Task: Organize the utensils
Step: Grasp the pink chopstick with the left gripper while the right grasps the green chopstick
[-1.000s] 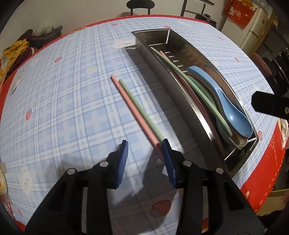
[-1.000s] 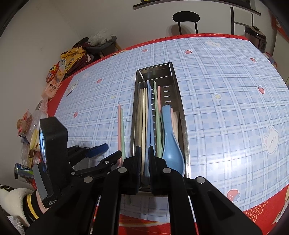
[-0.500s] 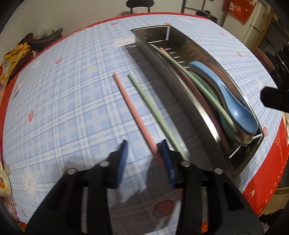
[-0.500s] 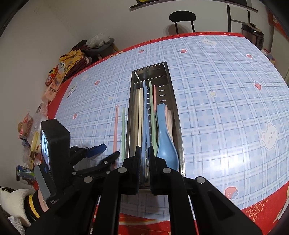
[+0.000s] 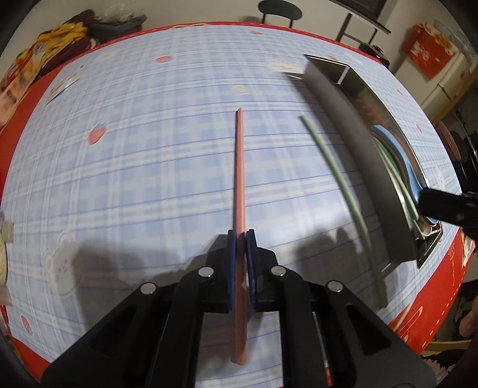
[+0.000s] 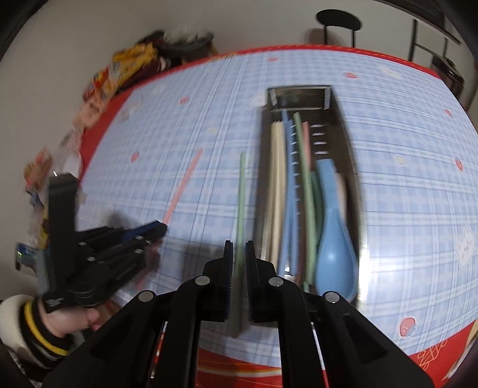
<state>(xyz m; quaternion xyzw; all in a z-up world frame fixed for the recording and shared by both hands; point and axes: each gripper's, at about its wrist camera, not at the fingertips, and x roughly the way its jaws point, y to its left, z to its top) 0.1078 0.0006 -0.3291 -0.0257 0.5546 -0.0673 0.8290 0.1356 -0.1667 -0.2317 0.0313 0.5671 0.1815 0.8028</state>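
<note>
Pink chopstick (image 5: 240, 167) clamped in left hand-held gripper (image 5: 240, 235).

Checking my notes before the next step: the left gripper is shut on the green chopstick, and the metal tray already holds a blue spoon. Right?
Not quite. The left gripper is shut on the pink chopstick, as the left wrist view shows; the green chopstick lies apart, nearer the metal tray. The blue spoon is indeed in the tray.

Beyond my table's (image 5: 149, 149) blue checked cloth, a pale wall (image 6: 239, 24) with a black stool (image 6: 339, 18) against it, and snack packets (image 6: 131, 59) far left.
</note>
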